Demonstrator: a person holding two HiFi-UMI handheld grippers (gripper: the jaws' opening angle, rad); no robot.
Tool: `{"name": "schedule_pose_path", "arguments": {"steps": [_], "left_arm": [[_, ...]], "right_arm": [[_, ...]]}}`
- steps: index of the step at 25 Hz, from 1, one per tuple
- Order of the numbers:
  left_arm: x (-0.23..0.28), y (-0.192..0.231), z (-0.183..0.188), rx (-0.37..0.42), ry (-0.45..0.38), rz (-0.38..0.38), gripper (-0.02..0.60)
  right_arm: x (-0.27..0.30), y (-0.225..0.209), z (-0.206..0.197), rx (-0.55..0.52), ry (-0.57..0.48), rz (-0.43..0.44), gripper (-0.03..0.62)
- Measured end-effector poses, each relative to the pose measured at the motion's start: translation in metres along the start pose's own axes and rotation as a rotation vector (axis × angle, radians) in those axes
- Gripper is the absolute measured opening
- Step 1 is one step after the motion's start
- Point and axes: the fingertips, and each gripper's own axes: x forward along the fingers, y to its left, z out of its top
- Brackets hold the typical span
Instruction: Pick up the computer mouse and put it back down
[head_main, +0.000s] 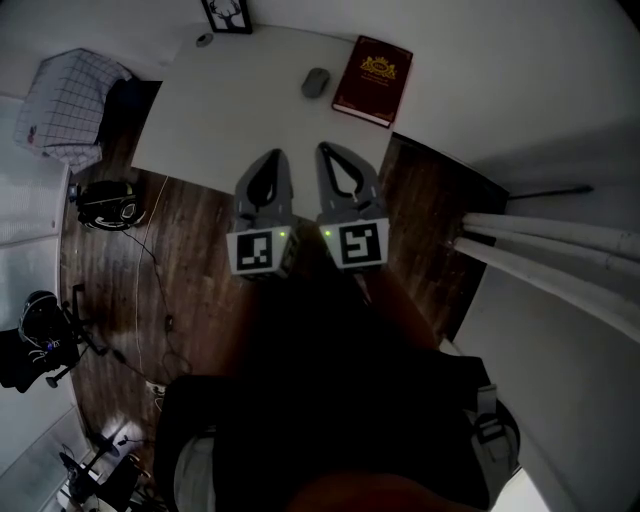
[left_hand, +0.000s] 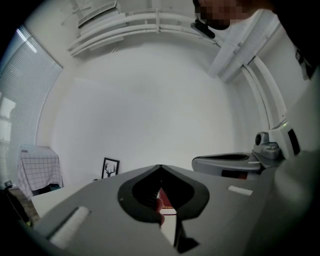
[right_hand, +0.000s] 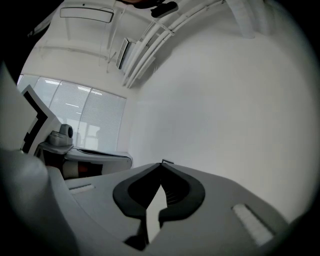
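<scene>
You are holding the left gripper (head_main: 273, 156) and the right gripper (head_main: 326, 151) side by side, both pointing level toward the table (head_main: 225, 120). In each gripper view the jaws are meeting at their tips, so both grippers are clenched with nothing between them: left gripper (left_hand: 160, 166), right gripper (right_hand: 161, 164). In the head view their tips are reaching just over the table's near edge, with dark wooden floor (head_main: 200, 260) beneath the rest of them.

The mouse (head_main: 316, 82) is lying flat toward the far side of the table, well ahead of both grippers and roughly in line with the right one. It is sitting just beside the left edge of a red book (head_main: 373, 80), apart from it. A framed picture (head_main: 228, 14) is standing at the far edge, and a small round object (head_main: 204, 40) is lying near it; what it is cannot be told.

The step in hand appears to be the approach. To do it well, you are probably best served by choosing one gripper, likely the right, and releasing its jaws wide before arriving. Tilting the tips down and straddling the mouse across its narrow sides should be giving the firmest hold. The book is crowding the right side, so one jaw needs to be slipping into that gap without nudging it.
</scene>
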Motion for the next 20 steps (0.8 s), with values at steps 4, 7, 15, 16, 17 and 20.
{"name": "schedule_pose_path", "arguments": {"steps": [4, 7, 15, 16, 17, 20], "left_arm": [[0.019, 0.011, 0.002, -0.010, 0.001, -0.009, 0.002], [0.037, 0.024, -0.004, -0.027, 0.014, -0.023, 0.002], [0.102, 0.075, -0.013, -0.050, 0.049, -0.129, 0.002], [0.110, 0.080, -0.014, -0.054, 0.054, -0.146, 0.001], [0.118, 0.084, -0.016, -0.057, 0.062, -0.164, 0.001], [0.141, 0.097, -0.029, -0.077, 0.093, -0.204, 0.002]], "right_arm": [[0.022, -0.008, -0.002, 0.010, 0.009, -0.010, 0.014], [0.042, -0.011, -0.008, 0.009, 0.027, -0.024, 0.014], [0.118, -0.025, -0.022, 0.046, 0.104, -0.108, 0.014], [0.128, -0.026, -0.024, 0.050, 0.114, -0.119, 0.014], [0.138, -0.029, -0.027, 0.051, 0.125, -0.133, 0.014], [0.163, -0.032, -0.040, 0.065, 0.166, -0.156, 0.014]]}}
